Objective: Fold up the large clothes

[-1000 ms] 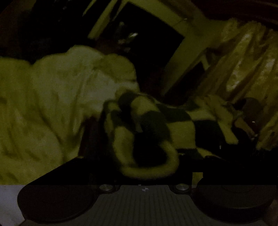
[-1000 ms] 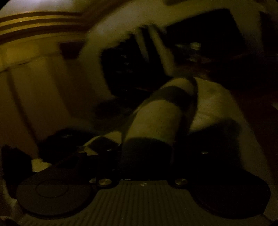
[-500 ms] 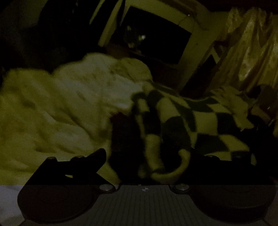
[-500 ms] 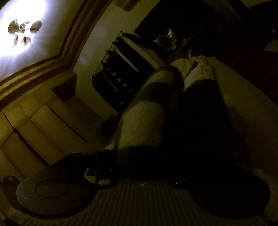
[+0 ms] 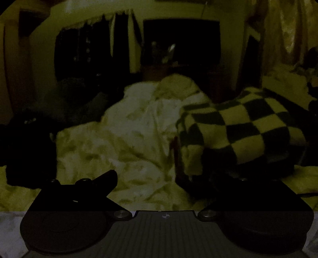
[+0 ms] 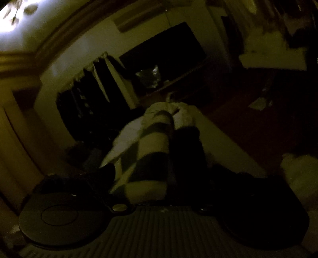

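The room is very dark. A black-and-light checkered garment (image 5: 244,135) lies bunched on the bed at the right of the left wrist view, its near edge hanging just past the right finger. My left gripper (image 5: 167,177) is open, with only bedding between its fingers (image 5: 105,178). In the right wrist view a fold of the same checkered garment (image 6: 155,158) runs forward between the fingers of my right gripper (image 6: 174,174). Its jaws are opening wide, and the left finger (image 6: 108,172) stands clear of the cloth. The right finger is lost in shadow.
A crumpled white duvet (image 5: 127,142) covers the bed ahead of the left gripper. Dark clothes (image 5: 29,150) lie at the left. Behind the bed are a dark open shelf (image 5: 180,41), hanging clothes (image 5: 85,49) and a pale curtain (image 5: 286,29). A ceiling lamp (image 6: 14,13) glows.
Both grippers went from shut on the checkered garment to wide open. The garment dropped onto the bed, and the left gripper pulled back and turned left toward the duvet.
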The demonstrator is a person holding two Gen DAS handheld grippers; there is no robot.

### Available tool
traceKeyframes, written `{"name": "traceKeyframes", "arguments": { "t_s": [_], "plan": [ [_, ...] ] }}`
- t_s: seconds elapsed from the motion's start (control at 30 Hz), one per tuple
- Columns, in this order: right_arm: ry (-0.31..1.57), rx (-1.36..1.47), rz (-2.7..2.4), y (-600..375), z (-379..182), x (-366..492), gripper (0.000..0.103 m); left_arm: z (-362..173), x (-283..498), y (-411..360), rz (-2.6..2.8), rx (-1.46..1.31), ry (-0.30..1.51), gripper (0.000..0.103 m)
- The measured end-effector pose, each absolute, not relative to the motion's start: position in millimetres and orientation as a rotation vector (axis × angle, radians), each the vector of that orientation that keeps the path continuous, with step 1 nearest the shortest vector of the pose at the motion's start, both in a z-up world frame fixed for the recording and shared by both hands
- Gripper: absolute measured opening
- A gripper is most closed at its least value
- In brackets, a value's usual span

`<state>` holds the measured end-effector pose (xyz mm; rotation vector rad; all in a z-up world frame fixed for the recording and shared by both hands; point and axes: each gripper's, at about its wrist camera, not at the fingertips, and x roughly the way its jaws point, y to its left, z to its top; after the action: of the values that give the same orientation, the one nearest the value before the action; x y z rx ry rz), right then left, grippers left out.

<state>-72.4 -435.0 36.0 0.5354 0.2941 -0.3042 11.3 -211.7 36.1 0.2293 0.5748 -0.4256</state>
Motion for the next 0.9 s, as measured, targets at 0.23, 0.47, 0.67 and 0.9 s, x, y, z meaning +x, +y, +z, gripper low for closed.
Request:
{"name": "traceKeyframes", "arguments": {
  "t_s": [0.23, 0.47, 0.67, 0.9],
  "plan": [
    [0.465, 0.213, -0.311, -380.4, 70.4, -28.9, 0.102, 53.4, 22.3, -240.5, -0.407, 0.257, 0.651, 0.103],
    [0.531, 0.203, -0.338, -375.3, 61.0, -11.3, 0.103, 37.2, 30.7, -255.8, -0.442, 0.27, 0.743, 0.103],
    [0.553, 0.17, -0.349, -366.4, 55.6, -9.9, 0.103, 34.9, 23.2, -258.4, -0.416, 0.303, 0.741, 0.103],
    [0.567, 0.14, -0.369, -362.2, 50.7, -12.3, 0.103, 35.4, 20.4, -257.7, -0.399, 0.303, 0.736, 0.103]
  ]
}}
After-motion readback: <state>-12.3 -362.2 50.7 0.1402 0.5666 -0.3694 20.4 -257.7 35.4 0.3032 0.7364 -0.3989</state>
